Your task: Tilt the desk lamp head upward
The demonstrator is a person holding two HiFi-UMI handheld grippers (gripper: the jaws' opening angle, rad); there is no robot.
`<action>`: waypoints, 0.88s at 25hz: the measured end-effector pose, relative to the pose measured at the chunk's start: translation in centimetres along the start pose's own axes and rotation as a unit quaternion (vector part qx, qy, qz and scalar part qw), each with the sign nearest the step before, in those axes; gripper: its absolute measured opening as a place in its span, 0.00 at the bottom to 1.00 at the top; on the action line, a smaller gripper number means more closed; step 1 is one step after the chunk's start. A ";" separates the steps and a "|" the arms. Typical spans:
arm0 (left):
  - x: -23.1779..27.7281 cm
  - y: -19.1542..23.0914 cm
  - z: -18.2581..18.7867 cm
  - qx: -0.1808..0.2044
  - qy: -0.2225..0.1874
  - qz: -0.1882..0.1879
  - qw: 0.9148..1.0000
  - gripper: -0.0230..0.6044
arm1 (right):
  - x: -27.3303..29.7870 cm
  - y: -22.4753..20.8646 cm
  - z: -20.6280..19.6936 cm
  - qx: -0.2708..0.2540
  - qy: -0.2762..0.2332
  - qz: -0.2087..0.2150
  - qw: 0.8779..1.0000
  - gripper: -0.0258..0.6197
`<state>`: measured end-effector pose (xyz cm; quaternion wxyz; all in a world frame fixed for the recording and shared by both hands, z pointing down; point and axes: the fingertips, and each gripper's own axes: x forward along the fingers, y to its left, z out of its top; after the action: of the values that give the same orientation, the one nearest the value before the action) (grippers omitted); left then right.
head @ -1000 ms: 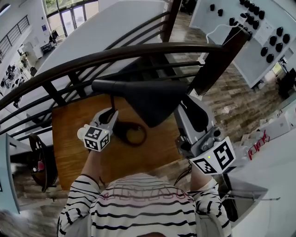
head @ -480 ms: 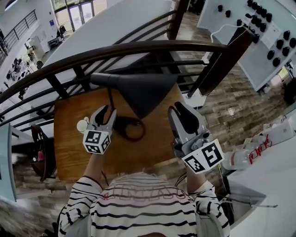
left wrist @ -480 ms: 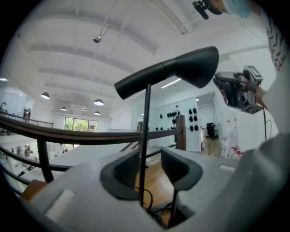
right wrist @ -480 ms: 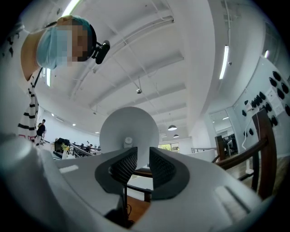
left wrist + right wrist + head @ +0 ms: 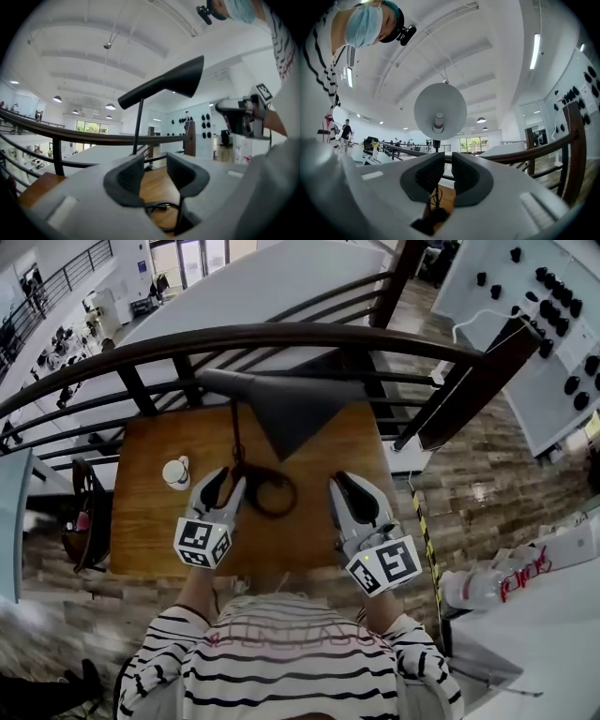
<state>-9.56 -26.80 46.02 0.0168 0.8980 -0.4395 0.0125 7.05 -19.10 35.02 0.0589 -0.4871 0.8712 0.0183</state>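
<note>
The desk lamp stands on the wooden table [image 5: 150, 531]. Its dark cone-shaped head [image 5: 292, 409] sits high on a thin stem [image 5: 236, 432]. In the left gripper view the head [image 5: 168, 80] points up to the right. In the right gripper view its pale inside and bulb [image 5: 439, 111] face the camera. My left gripper [image 5: 225, 482] [image 5: 154, 176] is open below the head, near the stem's foot, with nothing between its fingers. My right gripper [image 5: 340, 486] [image 5: 447, 172] is to the right of the base, clear of the head. Its jaws are closing to a narrow gap with nothing in it.
A coiled black cable [image 5: 270, 488] lies at the lamp's foot. A small white bottle [image 5: 175, 472] stands on the table's left part. A dark curved railing [image 5: 281, 337] runs behind the table. A dark chair [image 5: 84, 521] is at the left.
Both grippers have drawn back from the lamp toward the person. The right one has left the edge of the lamp head. The left jaws have spread wider.
</note>
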 end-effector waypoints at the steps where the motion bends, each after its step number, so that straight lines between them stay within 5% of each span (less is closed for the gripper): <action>1: -0.5 -0.3 0.0 -0.002 -0.001 0.005 1.000 0.28 | -0.2 0.1 -0.6 0.001 0.007 0.002 1.000 0.11; 10: -3.1 -4.6 -2.1 -0.012 0.006 0.025 1.000 0.26 | -2.6 -1.0 -5.9 0.045 0.058 0.020 0.997 0.04; 22: -4.8 -8.3 -3.8 -0.016 0.018 0.050 0.998 0.11 | -4.5 -1.4 -10.7 0.079 0.109 0.060 0.989 0.04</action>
<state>-6.05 -17.76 49.45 0.0388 0.8743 -0.4832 0.0224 9.67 -16.92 46.23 0.0005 -0.4266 0.8988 -0.1010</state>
